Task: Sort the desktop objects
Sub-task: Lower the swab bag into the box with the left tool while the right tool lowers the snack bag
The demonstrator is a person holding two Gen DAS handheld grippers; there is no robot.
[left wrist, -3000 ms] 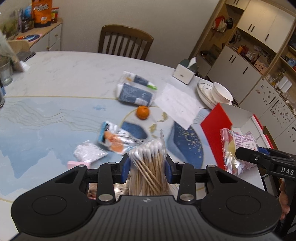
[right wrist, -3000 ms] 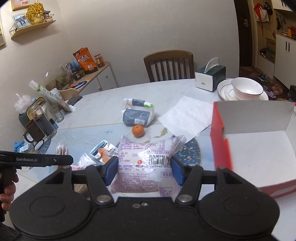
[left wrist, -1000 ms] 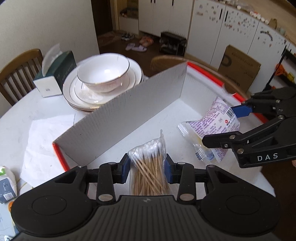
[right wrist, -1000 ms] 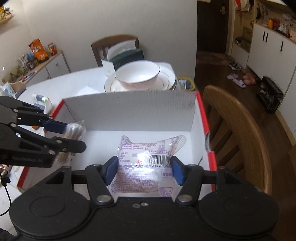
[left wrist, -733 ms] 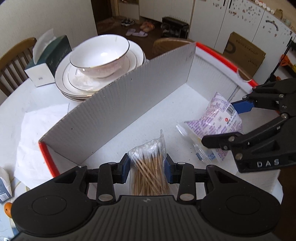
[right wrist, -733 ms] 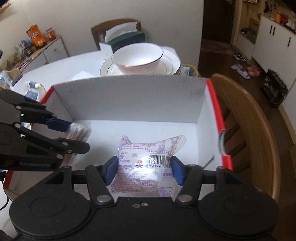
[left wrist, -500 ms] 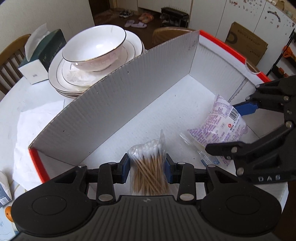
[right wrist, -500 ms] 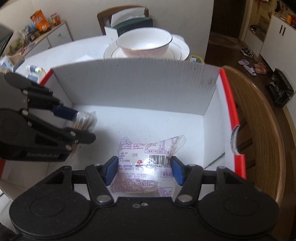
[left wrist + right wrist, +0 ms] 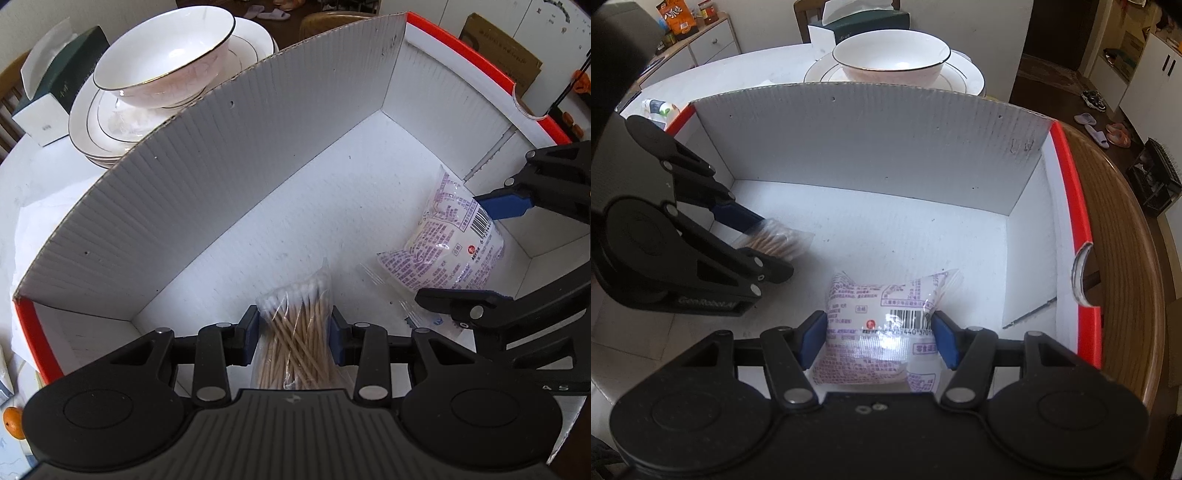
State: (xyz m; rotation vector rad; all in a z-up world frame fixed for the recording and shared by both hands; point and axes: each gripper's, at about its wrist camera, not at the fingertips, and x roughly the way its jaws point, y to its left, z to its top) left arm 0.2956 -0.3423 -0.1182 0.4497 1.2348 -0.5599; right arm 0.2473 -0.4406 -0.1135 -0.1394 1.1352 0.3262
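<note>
We had both grippers down inside the box (image 9: 229, 177), left gripper (image 9: 294, 334) clamped on the swabs (image 9: 295, 332), right gripper (image 9: 877, 341) clamped on the snack bag (image 9: 882, 328); the deposit step, we judged, next calling for release.

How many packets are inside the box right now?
2. The swab pack sits low in the box between the left tongs; the snack bag is between the right tongs. None seems hidden.
</note>
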